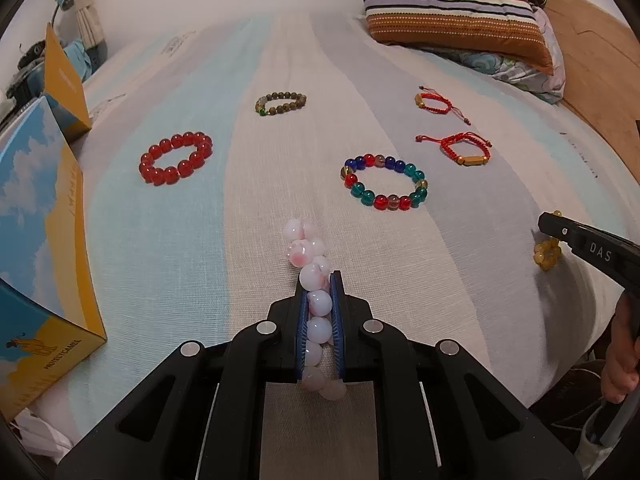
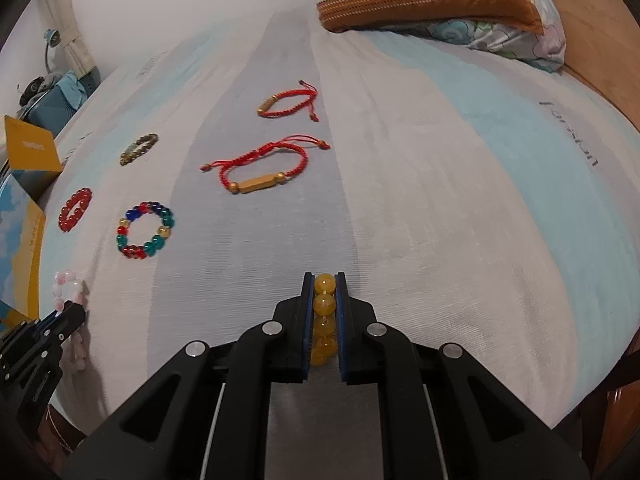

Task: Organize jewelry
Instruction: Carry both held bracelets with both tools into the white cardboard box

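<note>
Striped bed (image 1: 480, 220) in pale blue, grey and cream, filling both views, with stacked pillows (image 1: 452, 12) at the far end by a wooden headboard (image 1: 592, 36). At the left edge, a blue-and-yellow box (image 1: 40, 240) standing on the bed, lid (image 1: 66, 80) up; contents hidden.

Left gripper (image 1: 320, 292) low over the near edge of the bed, jaws narrowed onto the pink bracelet (image 1: 316, 300). Squeezed into a long double row of pale pink beads, long axis running straight away along the fingers, far end past the fingertips and resting on the sheet, near end bunched behind the pads.

Right gripper (image 2: 325, 288) at the near right of the bed, jaws likewise narrow and clamped on the yellow bracelet (image 2: 324, 308). Amber beads lined up in a column between the blue pads, long axis pointing forward along the fingers, first bead level with the fingertips.

Lying loose on the sheet, well apart from one another: red bracelet (image 1: 176, 158) at the left near the box, flat and round; multicolour bracelet (image 1: 384, 182) mid-bed, flat and round, blue, teal, red and amber beads; brown bracelet (image 1: 281, 103) farther back; near red cord (image 1: 460, 150) on the right with a gold bar facing the camera, tails trailing left; far red cord (image 1: 436, 103) beyond it, tails trailing right.
</note>
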Motion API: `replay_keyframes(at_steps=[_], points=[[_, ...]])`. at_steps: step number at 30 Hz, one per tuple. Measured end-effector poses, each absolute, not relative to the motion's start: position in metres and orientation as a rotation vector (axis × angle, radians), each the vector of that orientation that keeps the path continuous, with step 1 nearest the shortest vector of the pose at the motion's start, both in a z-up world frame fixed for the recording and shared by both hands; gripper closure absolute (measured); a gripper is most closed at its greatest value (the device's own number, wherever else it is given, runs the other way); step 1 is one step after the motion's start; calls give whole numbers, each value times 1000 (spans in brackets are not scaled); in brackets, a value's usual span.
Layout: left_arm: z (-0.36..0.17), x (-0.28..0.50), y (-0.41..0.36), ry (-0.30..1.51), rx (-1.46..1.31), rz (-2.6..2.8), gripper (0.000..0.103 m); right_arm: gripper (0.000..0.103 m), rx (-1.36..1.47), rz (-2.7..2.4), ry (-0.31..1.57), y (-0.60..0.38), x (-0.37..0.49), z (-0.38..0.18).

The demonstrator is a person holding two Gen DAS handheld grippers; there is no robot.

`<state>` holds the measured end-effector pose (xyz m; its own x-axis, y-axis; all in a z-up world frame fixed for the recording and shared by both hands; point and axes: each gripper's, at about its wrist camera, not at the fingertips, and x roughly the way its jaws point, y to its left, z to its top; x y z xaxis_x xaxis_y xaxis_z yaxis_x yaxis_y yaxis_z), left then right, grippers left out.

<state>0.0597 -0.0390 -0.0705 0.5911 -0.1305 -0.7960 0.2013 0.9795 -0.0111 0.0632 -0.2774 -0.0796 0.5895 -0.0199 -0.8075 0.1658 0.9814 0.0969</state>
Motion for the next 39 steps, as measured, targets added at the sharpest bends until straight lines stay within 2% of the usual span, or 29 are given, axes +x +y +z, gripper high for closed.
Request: replay_keyframes(at_steps=[9, 29, 39], points=[[-54, 58, -28, 913, 42, -185, 93, 94, 154, -90, 887, -265, 53, -56], [30, 54, 9, 802, 15, -154, 93, 94, 99, -25, 826, -216, 58, -4], [73, 56, 73, 757, -11, -56, 93, 94, 49, 81, 797, -150, 80, 37]])
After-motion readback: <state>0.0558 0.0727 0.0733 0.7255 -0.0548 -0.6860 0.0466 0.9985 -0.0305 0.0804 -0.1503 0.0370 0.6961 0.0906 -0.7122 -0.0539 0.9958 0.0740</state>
